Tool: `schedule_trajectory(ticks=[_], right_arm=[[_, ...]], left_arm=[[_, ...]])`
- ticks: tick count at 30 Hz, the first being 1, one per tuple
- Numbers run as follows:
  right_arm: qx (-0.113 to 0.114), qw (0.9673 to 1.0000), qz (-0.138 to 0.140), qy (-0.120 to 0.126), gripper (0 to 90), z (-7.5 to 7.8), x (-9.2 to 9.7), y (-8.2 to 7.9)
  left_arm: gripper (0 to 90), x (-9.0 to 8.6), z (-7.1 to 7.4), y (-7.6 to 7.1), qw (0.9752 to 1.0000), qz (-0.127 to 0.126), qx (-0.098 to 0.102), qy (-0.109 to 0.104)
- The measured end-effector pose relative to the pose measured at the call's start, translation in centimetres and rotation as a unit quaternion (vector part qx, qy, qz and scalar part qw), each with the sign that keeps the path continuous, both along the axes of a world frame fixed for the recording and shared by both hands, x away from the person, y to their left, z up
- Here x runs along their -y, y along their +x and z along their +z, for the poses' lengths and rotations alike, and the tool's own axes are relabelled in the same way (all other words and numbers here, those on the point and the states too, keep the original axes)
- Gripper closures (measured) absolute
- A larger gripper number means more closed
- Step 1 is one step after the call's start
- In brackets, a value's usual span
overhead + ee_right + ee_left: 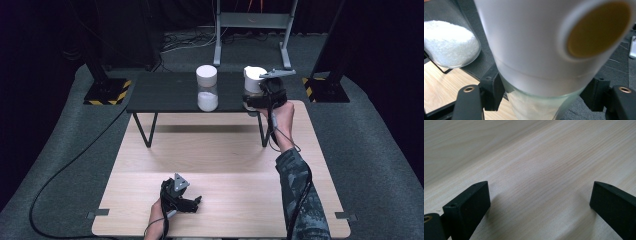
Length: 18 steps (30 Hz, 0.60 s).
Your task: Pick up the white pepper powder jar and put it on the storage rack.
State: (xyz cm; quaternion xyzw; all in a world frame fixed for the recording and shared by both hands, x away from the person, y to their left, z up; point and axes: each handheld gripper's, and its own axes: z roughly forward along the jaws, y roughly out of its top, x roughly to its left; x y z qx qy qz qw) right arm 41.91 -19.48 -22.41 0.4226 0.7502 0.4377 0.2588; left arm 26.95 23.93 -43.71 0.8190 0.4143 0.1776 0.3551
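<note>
**A:** What has the right gripper (256, 95) got?

**B:** Its two black jaws are clamped on the glass body of a clear jar with a tall white cylindrical lid (534, 50), just below the lid. In the right gripper view the jar leans toward the camera, so the lid's round yellowish top faces it.

**A:** And next to it?

**B:** Left of that gripper, well apart from it, a second clear glass jar with a white lid (207, 87), partly filled with white powder, stands upright on the low black shelf (165, 92).

**A:** The left gripper (192, 202)?

**B:** Jaws spread wide with nothing between them, low over the pale wooden tabletop (536, 165), far back from the shelf.
</note>
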Motion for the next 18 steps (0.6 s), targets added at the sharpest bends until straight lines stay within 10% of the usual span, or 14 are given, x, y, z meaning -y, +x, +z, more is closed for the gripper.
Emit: schedule_trajectory(ticks=[13,18], right_arm=[[0.005,1.0000,0.006,0.004,29.5,-0.35,0.39,-0.04],[-0.018,0.9997,-0.009,-0.013,7.6,0.25,-0.45,0.28]], left_arm=[[2.9,0.01,0.03,0.00,1.0000,0.000,0.000,0.001],[2.9,-0.01,-0.02,-0.02,1.0000,0.000,0.001,-0.001]])
